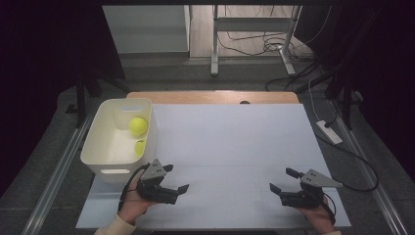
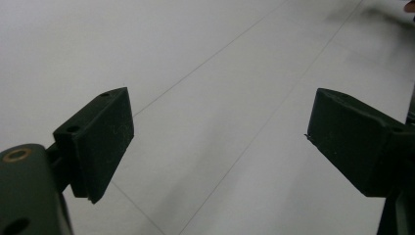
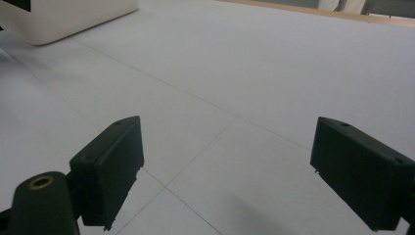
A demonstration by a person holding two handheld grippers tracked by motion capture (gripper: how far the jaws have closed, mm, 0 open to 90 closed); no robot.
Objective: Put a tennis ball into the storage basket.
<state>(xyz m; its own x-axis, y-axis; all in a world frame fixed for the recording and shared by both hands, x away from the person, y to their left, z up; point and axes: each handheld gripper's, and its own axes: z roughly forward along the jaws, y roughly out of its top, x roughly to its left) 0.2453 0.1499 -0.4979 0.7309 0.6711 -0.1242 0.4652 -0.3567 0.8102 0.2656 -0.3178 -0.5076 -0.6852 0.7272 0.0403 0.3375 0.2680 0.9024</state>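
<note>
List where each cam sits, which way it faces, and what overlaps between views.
High view: above the person's side, looking forward and down on the white table sheet; both hands show, left gripper and right gripper, plus the bin holding a tennis ball.
Left gripper view: rides the left gripper, facing bare sheet between open jaws.
Right gripper view: rides the right gripper, facing across the sheet toward the bin.
Shared: the bin shows in the high and right gripper views.
</note>
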